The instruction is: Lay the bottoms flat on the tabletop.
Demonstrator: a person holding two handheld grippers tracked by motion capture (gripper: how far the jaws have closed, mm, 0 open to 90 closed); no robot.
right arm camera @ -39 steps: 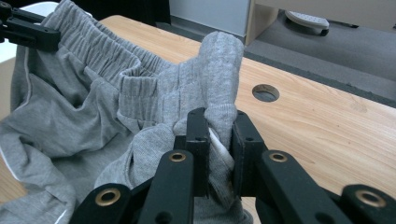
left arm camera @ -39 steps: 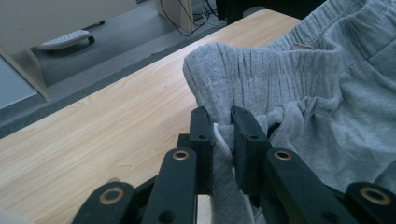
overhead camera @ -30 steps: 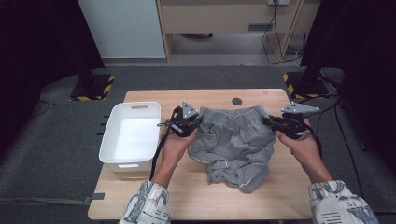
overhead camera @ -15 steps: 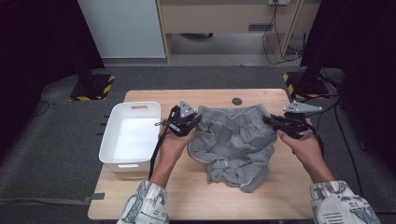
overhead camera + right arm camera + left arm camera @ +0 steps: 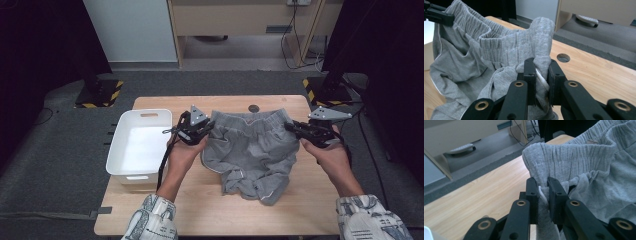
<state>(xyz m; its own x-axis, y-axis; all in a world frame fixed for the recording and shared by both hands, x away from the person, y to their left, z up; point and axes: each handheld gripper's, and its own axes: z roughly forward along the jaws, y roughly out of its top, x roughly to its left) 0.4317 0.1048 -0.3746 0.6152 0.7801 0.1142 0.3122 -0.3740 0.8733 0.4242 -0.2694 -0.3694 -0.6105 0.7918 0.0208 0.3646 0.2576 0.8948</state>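
While both hands hold at the far half of the table [image 5: 200, 210], the grey shorts [image 5: 250, 150] hang stretched between the two grippers, waistband up and away from the person. Left gripper [image 5: 207, 125] pinches the left corner of the waistband; in the left gripper view its jaws are pressed onto a fold of the shorts [image 5: 584, 167], with a white edge of cloth showing in the narrow gap. Right gripper [image 5: 291, 128] pinches the right corner the same way; in the right gripper view the cloth [image 5: 506, 50] bunches up over the jaw tips and a white strip sits between them. Waistband is lifted off the table, legs droop down and lie crumpled on the wood toward the person, a white-piped hem at the near edge. Left hand [image 5: 182, 150] wraps the gripper body from below, right hand [image 5: 330, 155] likewise; patterned sleeves [image 5: 150, 222] at the bottom. White tub [image 5: 120, 150] sits at the table's left edge, just beside the left hand, apart from the shorts. Small dark round hole [image 5: 254, 108] in the tabletop just beyond the waistband, also seen in the right gripper view [image 5: 563, 58]. Black cable [image 5: 165, 160] trails down from the left gripper along the forearm.
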